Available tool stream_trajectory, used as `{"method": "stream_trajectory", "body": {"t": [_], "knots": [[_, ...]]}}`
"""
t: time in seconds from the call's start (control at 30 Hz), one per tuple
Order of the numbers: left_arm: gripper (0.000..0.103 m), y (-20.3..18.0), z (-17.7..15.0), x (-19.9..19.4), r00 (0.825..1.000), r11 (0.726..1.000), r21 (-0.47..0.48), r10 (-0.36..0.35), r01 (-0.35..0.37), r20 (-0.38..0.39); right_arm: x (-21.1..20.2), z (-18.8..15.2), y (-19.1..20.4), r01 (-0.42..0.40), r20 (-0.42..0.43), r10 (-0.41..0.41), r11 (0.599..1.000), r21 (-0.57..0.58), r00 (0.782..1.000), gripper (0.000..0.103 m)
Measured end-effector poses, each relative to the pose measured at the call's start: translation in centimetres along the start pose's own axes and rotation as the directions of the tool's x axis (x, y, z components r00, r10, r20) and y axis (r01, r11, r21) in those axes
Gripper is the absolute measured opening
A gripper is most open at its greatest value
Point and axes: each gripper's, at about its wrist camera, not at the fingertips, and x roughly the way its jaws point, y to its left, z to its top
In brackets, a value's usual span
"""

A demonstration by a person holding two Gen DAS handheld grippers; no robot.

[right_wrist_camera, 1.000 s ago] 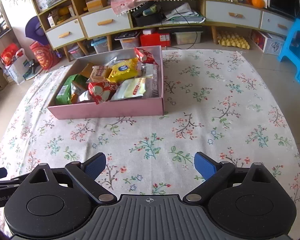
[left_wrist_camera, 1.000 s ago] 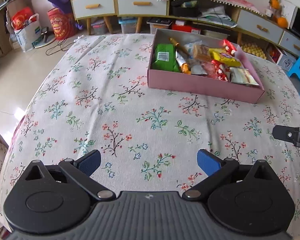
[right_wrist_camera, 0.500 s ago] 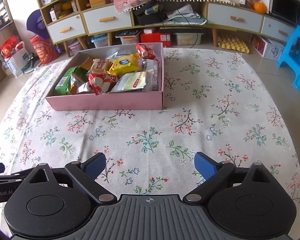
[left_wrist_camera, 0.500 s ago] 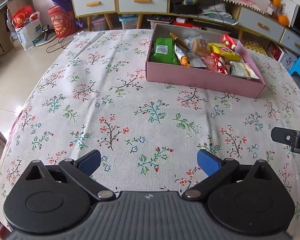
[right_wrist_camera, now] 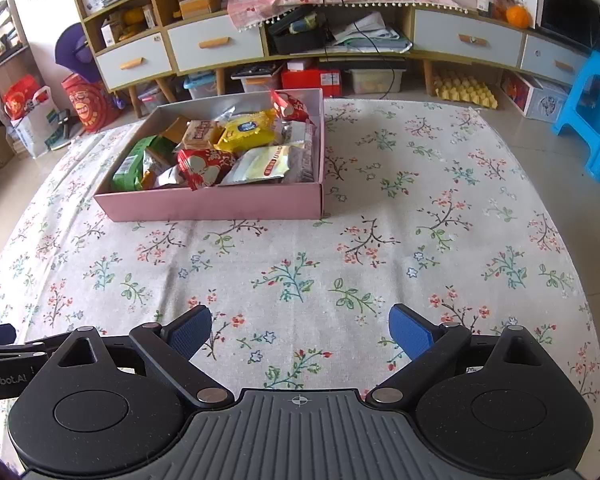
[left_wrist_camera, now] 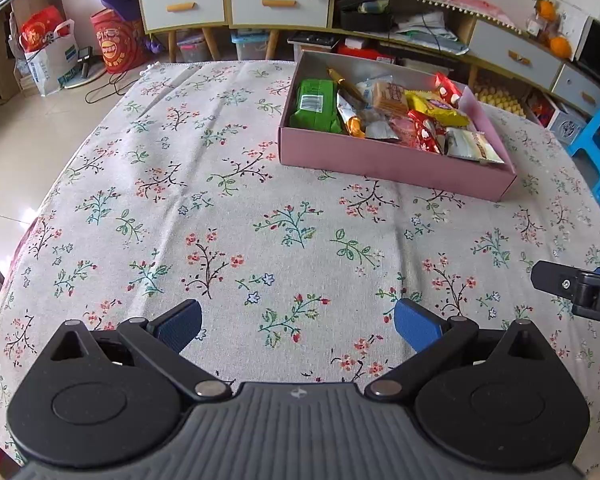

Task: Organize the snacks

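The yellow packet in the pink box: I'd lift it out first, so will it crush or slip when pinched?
The yellow packet looks puffy, so it probably gives under the pads and its contents may crack. Its glossy film could slip. It lies on top of other snacks in the box, so it likely lifts free, and seems light.

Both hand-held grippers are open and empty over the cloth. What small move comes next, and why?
Probably none, or a retreat: every snack visible lies in the pink box, none on the tablecloth. The left hand-held gripper and right hand-held gripper hold nothing.
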Motion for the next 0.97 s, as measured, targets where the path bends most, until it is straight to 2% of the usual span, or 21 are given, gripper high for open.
{"method": "stream_trajectory", "body": {"t": [0.3,0.8,0.97], "knots": [[0.103,0.7,0.2,-0.7,1.0,1.0,-0.03,0.009,-0.008,0.029,0.2,0.2,1.0,-0.002,0.013,0.002,1.0,0.002,1.0,0.097],[0.103,0.4,0.3,-0.8,0.999,1.0,-0.018,0.021,-0.02,0.05,0.0,-0.1,1.1,-0.009,0.013,0.009,1.0,0.002,1.0,0.097],[0.103,0.3,0.2,-0.7,0.998,0.999,-0.006,0.047,-0.047,0.05,0.0,-0.1,1.1,-0.009,0.009,0.009,1.0,0.005,1.0,0.097]]}}
